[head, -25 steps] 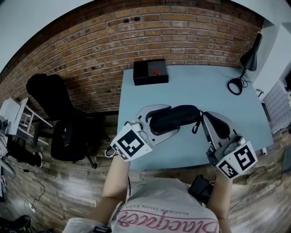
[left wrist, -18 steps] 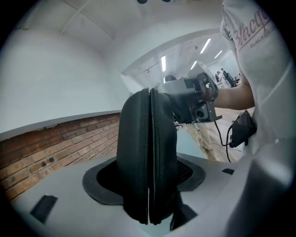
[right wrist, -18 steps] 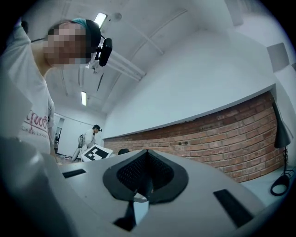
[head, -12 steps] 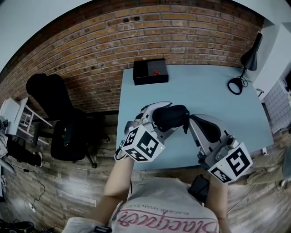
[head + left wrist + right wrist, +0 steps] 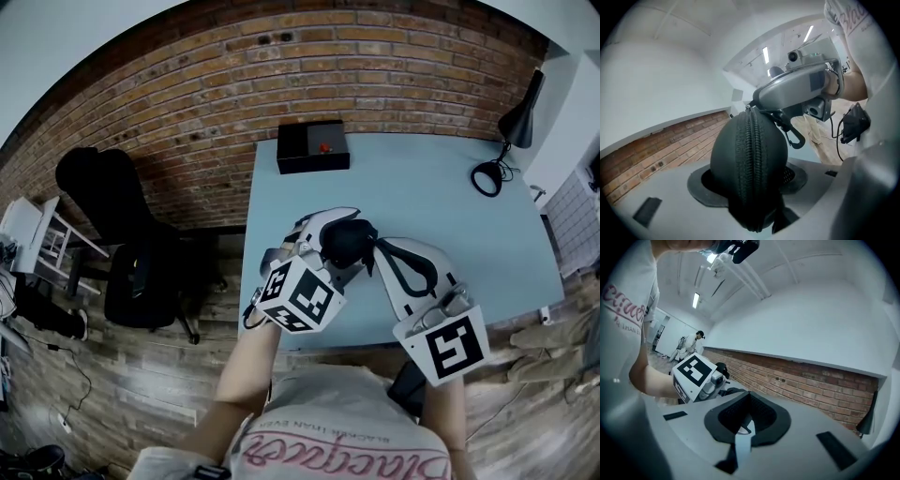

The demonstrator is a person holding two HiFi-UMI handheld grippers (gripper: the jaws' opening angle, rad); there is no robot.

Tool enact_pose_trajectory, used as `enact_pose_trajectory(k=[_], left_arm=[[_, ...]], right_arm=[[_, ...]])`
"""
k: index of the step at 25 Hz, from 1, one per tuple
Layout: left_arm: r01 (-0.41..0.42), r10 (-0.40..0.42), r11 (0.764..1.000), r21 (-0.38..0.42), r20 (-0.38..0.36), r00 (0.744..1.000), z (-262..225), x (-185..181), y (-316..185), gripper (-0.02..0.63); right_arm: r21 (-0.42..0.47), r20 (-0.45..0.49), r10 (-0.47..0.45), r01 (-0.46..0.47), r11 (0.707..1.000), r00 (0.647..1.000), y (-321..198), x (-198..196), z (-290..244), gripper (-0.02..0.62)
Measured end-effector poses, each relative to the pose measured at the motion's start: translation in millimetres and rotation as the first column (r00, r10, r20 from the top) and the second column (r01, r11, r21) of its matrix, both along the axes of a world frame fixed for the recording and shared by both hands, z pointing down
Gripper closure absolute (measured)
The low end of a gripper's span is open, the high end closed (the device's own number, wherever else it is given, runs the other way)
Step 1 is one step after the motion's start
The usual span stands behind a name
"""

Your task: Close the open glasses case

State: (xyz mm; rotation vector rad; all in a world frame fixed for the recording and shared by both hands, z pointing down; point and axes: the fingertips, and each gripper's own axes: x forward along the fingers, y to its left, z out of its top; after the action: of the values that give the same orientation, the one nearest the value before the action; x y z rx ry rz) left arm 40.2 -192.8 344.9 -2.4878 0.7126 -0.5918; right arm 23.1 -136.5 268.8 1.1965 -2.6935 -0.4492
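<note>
**Student:** What has changed in the head view?

**Tutor:** A second ago the glasses case lay lengthwise across the middle of the frame. Now it shows short and rounded, turned end-on. The right hand-held gripper has swung in from the lower right towards the left hand-held gripper, and its marker cube has rolled.

**Student:** What does that mean for the task?

**Tutor:** The two halves already meet, so the lid is down. Judging by the turn, the work now concerns the zipper round the end of the case (probably the last stretch).

**Student:** How do the jaws stand?

**Tutor:** The left jaws stand wide and clamp the case by its flanks, above the near edge of the table. The right jaws are pressed together at the case's right end. Whether they pinch the zipper pull, no view shows.

**Student:** What does each gripper view add?

**Tutor:** The left gripper view shows the zipper running joined down the middle of the case, and a clip hanging at its upper right. The head view shows neither clearly. The right gripper view shows only its own closed jaws, the left gripper's marker cube at centre left, and a second person in the far room.
</note>
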Motion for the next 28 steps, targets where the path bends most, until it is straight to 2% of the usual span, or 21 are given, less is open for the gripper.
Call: enact_pose_trajectory(k=[4, 9, 11, 15, 18, 22, 28], left_arm=[[-0.065, 0.064, 0.998, -0.012, -0.066, 0.996, -4, 1, 9, 0.35], [-0.163, 0.165, 0.986, 0.023, -0.13, 0.978, -13, 2, 21, 0.351], [-0.207, 0.21, 0.978, 0.035, -0.155, 0.965, -19, 1, 28, 0.351], [-0.296, 0.304, 0.953, 0.069, -0.234, 0.923, -36, 1, 42, 0.353], [-0.323, 0.328, 0.944, 0.066, -0.277, 0.903, -43, -1, 46, 0.353], [-0.349, 0.351, 0.935, 0.06, -0.289, 0.891, -42, -2, 49, 0.353], [-0.373, 0.366, 0.927, 0.038, -0.307, 0.878, -40, -5, 55, 0.351]], right_arm=[[-0.012, 0.022, 0.014, -0.014, 1.0, 1.0, 1, 6, -4, 0.575], [-0.07, 0.069, -0.007, 0.012, 0.997, 0.998, 4, 16, -3, 0.575], [-0.093, 0.074, -0.038, 0.045, 0.995, 0.997, 6, 20, 1, 0.574], [-0.14, 0.15, -0.073, 0.094, 0.986, 0.986, 8, 24, 2, 0.574], [-0.166, 0.169, -0.088, 0.117, 0.979, 0.982, 6, 24, 5, 0.574], [-0.19, 0.175, -0.114, 0.147, 0.971, 0.978, 6, 23, 12, 0.575], [-0.232, 0.119, -0.142, 0.167, 0.958, 0.983, 10, 12, 22, 0.575]])
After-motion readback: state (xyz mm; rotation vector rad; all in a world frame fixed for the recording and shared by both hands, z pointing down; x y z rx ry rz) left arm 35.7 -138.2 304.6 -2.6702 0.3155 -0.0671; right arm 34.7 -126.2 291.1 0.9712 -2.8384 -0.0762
